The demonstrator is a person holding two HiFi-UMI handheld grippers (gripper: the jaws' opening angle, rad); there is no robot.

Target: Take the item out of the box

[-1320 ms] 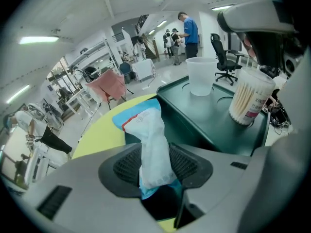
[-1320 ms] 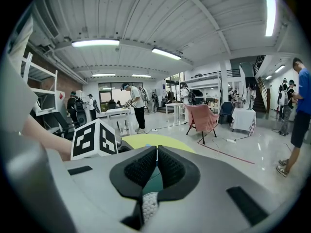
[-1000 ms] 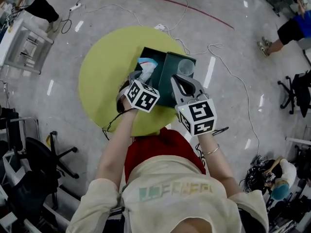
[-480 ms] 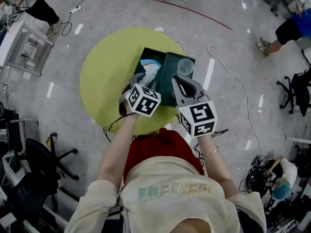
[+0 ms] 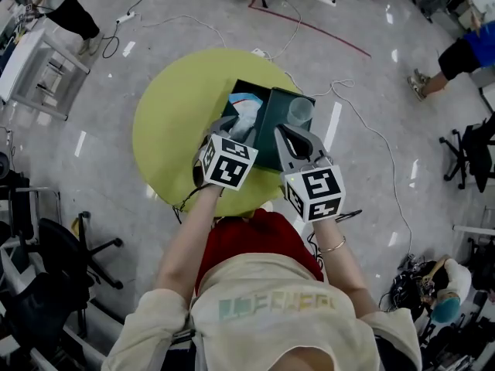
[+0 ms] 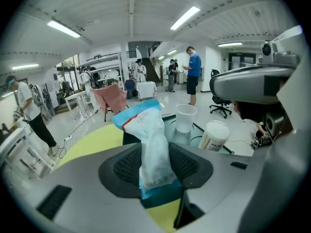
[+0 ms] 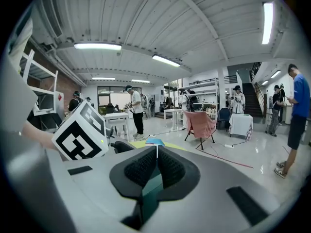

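White-and-blue soft plastic pouch (image 6: 153, 149): upright over the open dark-green cardboard box (image 5: 267, 149); cannot tell whether its lower end is clear of the box. Left gripper (image 6: 155, 166) has its pads pinched on the pouch mid-body. Right gripper (image 7: 156, 166) is nearly closed on a thin dark-green box wall.

Step, judged: lift-out. Next move needs a straight upward pull with the box braced.

Left gripper view shows the pinch, plus a white cylindrical tub (image 6: 214, 136) beside a clear plastic cup (image 6: 186, 118). Head view shows neither pinch nor tub, but shows the box sitting on a round yellow-green table (image 5: 166, 130).
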